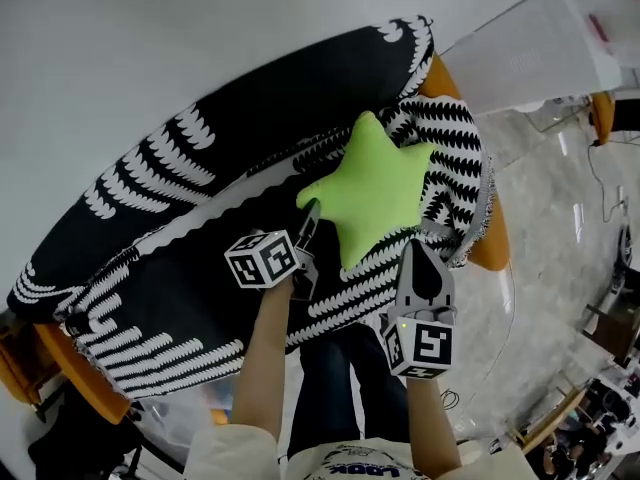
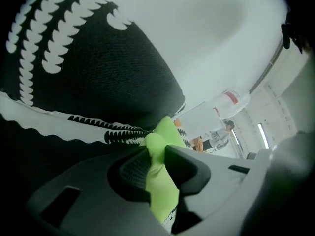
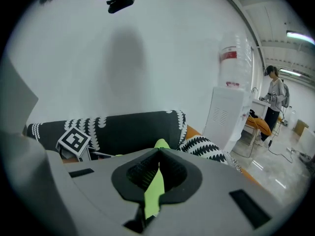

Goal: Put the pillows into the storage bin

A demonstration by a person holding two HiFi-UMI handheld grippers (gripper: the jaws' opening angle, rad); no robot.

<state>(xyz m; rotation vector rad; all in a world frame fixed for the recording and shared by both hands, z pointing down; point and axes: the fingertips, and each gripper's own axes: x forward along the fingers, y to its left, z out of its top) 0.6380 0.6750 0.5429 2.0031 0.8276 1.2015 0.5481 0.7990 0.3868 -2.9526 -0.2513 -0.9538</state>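
A lime-green star-shaped pillow [image 1: 375, 190] is held up over a sofa draped in a black-and-white patterned cover [image 1: 200, 218]. My left gripper [image 1: 308, 236] is shut on the star's left point; in the left gripper view green fabric [image 2: 160, 181] is squeezed between the pads. My right gripper [image 1: 420, 258] is shut on the star's lower right point, and the right gripper view shows a thin green fold [image 3: 155, 188] pinched between its closed jaws. The left marker cube [image 1: 262, 259] shows beside the pillow. No storage bin is in view.
A black-and-white patterned cushion [image 1: 450, 158] lies at the sofa's right end, under the star. An orange sofa frame [image 1: 490, 238] shows beneath the cover. A white cabinet [image 1: 540, 48] stands to the right, with a person [image 3: 275, 100] beyond it in the right gripper view.
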